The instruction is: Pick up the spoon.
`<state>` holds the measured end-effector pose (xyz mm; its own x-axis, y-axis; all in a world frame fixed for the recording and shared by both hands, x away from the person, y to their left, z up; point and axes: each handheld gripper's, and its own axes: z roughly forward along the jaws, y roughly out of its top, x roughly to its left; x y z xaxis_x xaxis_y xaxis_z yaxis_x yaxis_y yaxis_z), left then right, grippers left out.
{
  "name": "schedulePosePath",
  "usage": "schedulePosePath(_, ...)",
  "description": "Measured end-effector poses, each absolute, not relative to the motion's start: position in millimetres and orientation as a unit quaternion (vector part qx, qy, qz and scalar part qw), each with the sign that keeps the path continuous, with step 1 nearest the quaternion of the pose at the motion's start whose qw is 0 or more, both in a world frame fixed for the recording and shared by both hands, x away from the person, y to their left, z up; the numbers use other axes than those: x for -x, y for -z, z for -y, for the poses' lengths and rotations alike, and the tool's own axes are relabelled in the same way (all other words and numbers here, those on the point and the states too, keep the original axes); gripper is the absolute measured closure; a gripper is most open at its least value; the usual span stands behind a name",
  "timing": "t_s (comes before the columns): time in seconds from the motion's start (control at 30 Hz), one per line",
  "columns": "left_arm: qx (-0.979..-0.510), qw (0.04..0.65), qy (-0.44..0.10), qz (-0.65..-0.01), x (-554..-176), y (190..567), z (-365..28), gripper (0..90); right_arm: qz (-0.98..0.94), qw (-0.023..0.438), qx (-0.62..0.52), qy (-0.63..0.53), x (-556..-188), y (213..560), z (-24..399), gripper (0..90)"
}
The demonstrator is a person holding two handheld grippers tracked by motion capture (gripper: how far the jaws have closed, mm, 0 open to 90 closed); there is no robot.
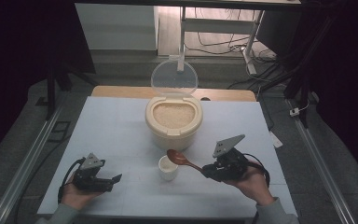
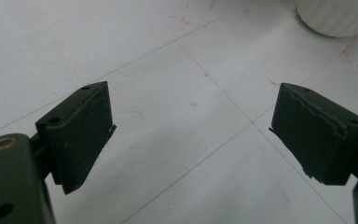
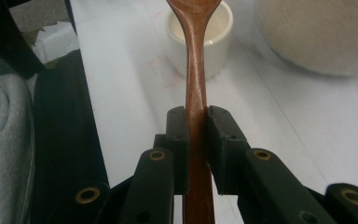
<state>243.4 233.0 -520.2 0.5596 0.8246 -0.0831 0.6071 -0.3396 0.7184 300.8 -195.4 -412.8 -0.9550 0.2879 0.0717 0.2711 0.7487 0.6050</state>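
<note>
A cream rice container [image 1: 173, 122] stands at the table's middle with its clear lid [image 1: 174, 78] raised, rice showing inside. In front of it sits a small white cup [image 1: 167, 168]. My right gripper [image 1: 207, 171] is shut on the handle of a brown wooden spoon [image 1: 182, 159], whose bowl hovers just above the cup's right rim. In the right gripper view the spoon [image 3: 196, 70] runs up between the pads toward the cup [image 3: 205, 39], with the container [image 3: 321, 37] at upper right. My left gripper [image 1: 115, 179] rests open at the front left, its fingertips [image 2: 81, 135] wide apart over bare table.
The white table [image 1: 121, 130] has free room at left and right of the container. A wooden board edge [image 1: 121, 91] lies behind it. Beyond are a desk frame and cables on the floor [image 1: 223, 46]. Metal rails [image 1: 28, 158] run along both sides.
</note>
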Motion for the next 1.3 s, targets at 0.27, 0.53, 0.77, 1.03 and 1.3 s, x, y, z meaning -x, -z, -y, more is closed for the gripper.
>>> schedulePosePath(0.27, -0.806, 0.369, -0.153, -0.436, -242.9, 515.5, -231.1, 12.2, -0.939, 0.016, -0.126, -0.32, -304.9, 411.4, 174.7, 78.4)
schedulePosePath(0.53, -0.806, 0.379, -0.156, -0.428, -242.2, 507.5, -228.7, 12.3, -0.943, 0.017, -0.119, -0.312, -308.9, 413.3, 163.5, 78.3)
schedulePosePath(0.77, -0.807, 0.419, -0.164, -0.383, -233.0, 474.0, -213.9, 14.2, -0.945, 0.015, -0.109, -0.309, -311.1, 416.8, 153.7, 78.3)
schedulePosePath(1.03, -0.819, 0.437, -0.166, -0.333, -228.5, 444.6, -188.3, 14.9, -0.948, 0.014, -0.097, -0.301, -310.7, 418.6, 144.3, 78.4)
schedulePosePath(1.3, -0.836, 0.435, -0.158, -0.294, -235.8, 424.7, -163.6, 15.9, -0.951, 0.012, -0.085, -0.297, -310.5, 420.0, 136.7, 78.3)
